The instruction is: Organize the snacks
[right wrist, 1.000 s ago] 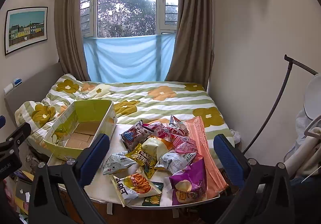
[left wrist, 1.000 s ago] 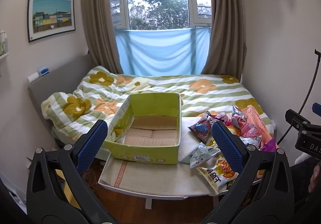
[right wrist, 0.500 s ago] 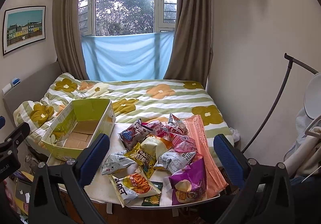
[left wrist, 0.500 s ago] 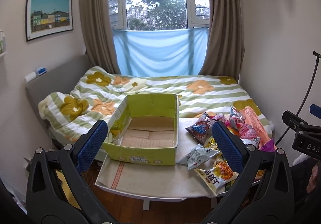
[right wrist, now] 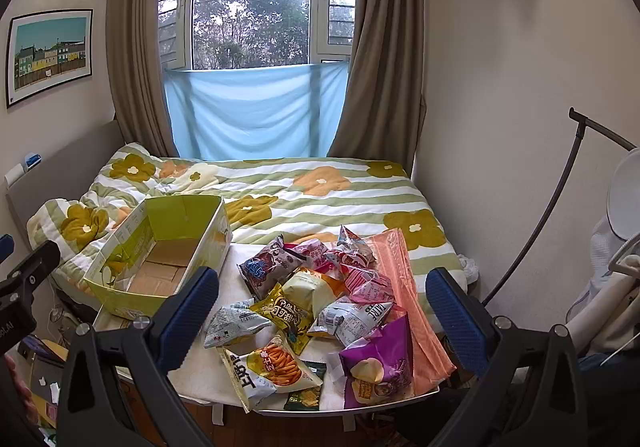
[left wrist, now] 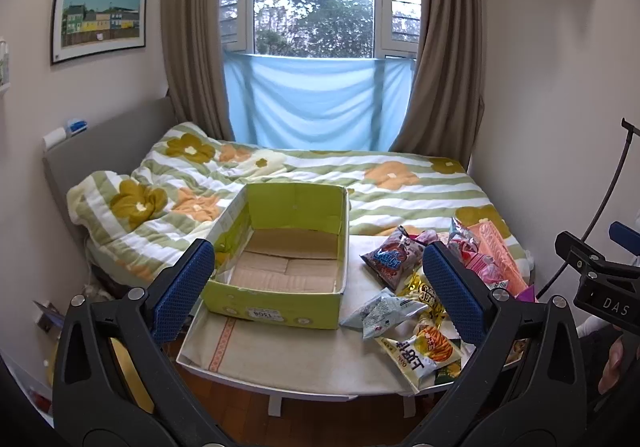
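Note:
An empty yellow-green cardboard box (left wrist: 280, 299) stands on the left of a small white table (left wrist: 288, 359); it also shows in the right wrist view (right wrist: 120, 301). A pile of snack bags (right wrist: 320, 299) lies on the table's right half, among them a purple bag (right wrist: 380, 363), a carrot-stick bag (right wrist: 272, 367) and a dark blue-label bag (left wrist: 394, 257). My left gripper (left wrist: 320, 287) is open and empty, held back from the table in front of the box. My right gripper (right wrist: 322, 311) is open and empty, held back in front of the pile.
A bed with a flowered green-striped quilt (right wrist: 320, 191) lies right behind the table. A wall is close on the right, with a dark stand pole (right wrist: 560, 191). An orange-pink long packet (right wrist: 404, 287) lies along the table's right edge. Wooden floor shows below.
Both views have tilted up slightly, so table and box sit a little lower in frame. Nothing on the table has moved. Both grippers stay open.

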Available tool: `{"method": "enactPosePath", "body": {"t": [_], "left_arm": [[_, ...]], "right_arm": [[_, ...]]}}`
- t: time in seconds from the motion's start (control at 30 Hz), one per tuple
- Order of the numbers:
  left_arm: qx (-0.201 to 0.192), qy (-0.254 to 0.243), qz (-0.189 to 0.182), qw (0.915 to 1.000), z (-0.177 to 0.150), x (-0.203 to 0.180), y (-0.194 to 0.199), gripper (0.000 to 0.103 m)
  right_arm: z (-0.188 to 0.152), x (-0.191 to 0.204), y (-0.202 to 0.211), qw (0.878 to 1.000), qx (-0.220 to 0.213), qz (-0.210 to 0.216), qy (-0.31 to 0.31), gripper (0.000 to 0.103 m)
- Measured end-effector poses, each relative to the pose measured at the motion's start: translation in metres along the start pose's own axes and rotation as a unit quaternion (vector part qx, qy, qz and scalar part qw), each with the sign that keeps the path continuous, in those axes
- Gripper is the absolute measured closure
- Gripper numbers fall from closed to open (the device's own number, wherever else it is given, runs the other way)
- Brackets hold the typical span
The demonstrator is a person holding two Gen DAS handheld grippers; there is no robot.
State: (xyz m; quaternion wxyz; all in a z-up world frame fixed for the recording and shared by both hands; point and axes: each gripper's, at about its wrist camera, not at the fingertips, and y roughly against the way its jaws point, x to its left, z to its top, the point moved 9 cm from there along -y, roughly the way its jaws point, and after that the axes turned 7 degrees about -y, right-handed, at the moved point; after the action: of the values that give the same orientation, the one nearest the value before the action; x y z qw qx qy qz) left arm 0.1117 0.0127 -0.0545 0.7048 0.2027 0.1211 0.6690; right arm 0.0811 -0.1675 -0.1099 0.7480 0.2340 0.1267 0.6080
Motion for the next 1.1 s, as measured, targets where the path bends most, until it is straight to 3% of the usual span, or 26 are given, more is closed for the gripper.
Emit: {"method": "enactPosePath", "body": {"t": [0.13,1.1], "left_arm": [[0.001,-0.004,0.016,0.9999,-0.0001,0.0027,0.0001,0.0],[0.0,-0.008,0.033,0.9994,-0.0026,0.0041,0.0043,0.0]], "right_arm": [[-0.0005,0.0013,0.001,1.0,0.0,0.0,0.001,0.0],[-0.0016,0.0006,0.0023,1.0,0.0,0.0,0.0,0.0]]}}
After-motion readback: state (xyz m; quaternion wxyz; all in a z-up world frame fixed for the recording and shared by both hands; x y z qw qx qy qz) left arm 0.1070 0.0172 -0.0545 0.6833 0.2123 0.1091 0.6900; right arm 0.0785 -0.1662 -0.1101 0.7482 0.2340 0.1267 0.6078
